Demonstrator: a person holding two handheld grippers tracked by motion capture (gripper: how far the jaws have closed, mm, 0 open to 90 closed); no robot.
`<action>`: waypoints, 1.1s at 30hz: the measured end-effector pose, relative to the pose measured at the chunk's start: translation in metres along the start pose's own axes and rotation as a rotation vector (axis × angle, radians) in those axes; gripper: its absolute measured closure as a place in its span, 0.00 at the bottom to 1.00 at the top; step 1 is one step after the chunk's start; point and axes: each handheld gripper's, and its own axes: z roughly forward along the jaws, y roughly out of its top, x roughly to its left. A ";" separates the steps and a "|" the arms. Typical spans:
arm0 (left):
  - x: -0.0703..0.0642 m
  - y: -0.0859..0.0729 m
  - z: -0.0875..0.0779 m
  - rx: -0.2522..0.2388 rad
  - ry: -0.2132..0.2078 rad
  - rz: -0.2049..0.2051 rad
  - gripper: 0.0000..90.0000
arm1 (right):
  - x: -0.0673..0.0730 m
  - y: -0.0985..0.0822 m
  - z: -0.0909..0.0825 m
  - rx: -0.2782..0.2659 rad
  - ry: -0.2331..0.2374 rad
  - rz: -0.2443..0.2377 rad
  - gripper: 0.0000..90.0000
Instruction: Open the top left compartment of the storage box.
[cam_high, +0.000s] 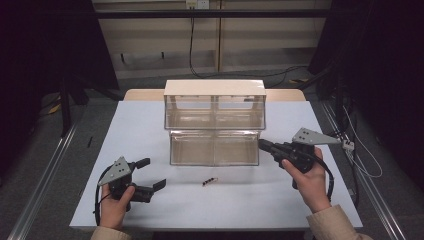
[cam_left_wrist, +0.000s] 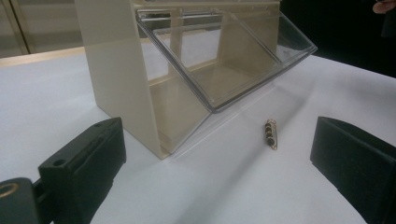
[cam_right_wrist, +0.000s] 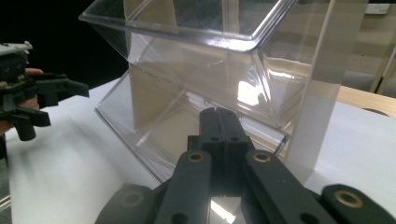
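High view: the left gripper (cam_high: 152, 173) is held low over the white table (cam_high: 90, 200) by a hand (cam_high: 116, 209) wrapped around its body, and its fingers (cam_high: 159, 184) are spread wide apart with nothing between them. A small dark strip (cam_high: 209, 181) is seen lying flat on the table, beyond those fingers and slightly toward the right one, well apart from both. The right gripper (cam_high: 261, 144) is held level by a hand (cam_high: 309, 181) gripping from behind; its fingers (cam_right_wrist: 219, 140) are pressed together, empty, just beside the lower drawer of the clear two-tier bin (cam_high: 215, 120).
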 end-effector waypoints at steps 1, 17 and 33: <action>0.000 0.000 0.000 0.003 -0.002 0.003 0.04 | 0.000 0.002 0.000 0.001 -0.002 -0.003 1.00; 0.001 0.000 0.001 0.015 -0.011 0.007 0.04 | 0.003 0.021 0.010 -0.003 0.016 -0.033 1.00; 0.001 -0.001 0.001 0.013 -0.013 -0.005 0.04 | 0.007 0.026 0.015 0.002 -0.004 -0.086 1.00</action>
